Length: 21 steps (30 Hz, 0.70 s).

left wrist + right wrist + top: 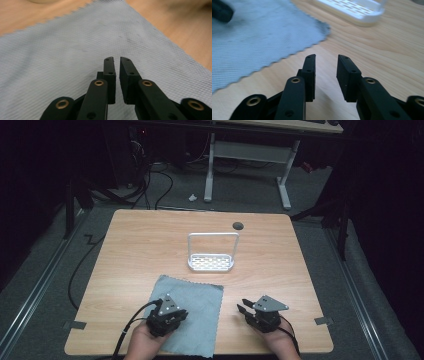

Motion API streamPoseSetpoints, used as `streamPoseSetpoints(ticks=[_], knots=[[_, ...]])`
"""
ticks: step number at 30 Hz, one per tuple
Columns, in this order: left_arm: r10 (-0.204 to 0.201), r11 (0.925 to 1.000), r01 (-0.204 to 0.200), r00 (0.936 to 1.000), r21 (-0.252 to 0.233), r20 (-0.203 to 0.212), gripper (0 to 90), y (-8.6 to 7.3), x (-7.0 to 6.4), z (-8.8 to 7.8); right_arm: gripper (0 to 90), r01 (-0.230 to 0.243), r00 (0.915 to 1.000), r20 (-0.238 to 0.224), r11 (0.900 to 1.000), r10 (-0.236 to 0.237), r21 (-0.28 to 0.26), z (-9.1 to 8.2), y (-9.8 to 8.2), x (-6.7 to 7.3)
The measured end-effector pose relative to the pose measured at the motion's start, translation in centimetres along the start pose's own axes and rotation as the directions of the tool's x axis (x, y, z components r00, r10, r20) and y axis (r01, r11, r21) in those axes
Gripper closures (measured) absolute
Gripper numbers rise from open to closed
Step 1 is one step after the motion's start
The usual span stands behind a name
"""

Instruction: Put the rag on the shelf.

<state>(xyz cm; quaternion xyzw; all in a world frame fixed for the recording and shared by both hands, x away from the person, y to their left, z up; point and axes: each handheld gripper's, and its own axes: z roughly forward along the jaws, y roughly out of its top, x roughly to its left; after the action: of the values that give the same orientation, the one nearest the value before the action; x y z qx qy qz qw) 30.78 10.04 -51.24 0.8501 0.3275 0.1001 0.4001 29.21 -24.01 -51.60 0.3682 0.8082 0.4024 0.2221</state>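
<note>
High view shows a grey-blue woven cloth (187,312) lying flat at the near edge of the light wooden table (125,250), slightly left of centre. The left gripper (170,316) sits over the cloth's near left part; in the left gripper view its black jaws stand almost together with a thin gap and nothing between them, hovering above the fabric (75,50). The right gripper (246,309) rests just right of the cloth over bare wood, jaws parted and empty. A white perforated plastic rack with an arched handle (211,261) stands farther off, near the table's centre.
</note>
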Motion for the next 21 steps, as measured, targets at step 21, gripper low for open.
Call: streamPoseSetpoints(ticks=[21], knots=[[-0.099, 0.9938, 0.104, 0.9879, 0.039, -0.12, 84.8, -4.0, 4.4, -3.1, 90.0, 0.168, 0.9701, -0.195, 0.979, -0.144, 0.114, 4.9, 2.3, 5.5]])
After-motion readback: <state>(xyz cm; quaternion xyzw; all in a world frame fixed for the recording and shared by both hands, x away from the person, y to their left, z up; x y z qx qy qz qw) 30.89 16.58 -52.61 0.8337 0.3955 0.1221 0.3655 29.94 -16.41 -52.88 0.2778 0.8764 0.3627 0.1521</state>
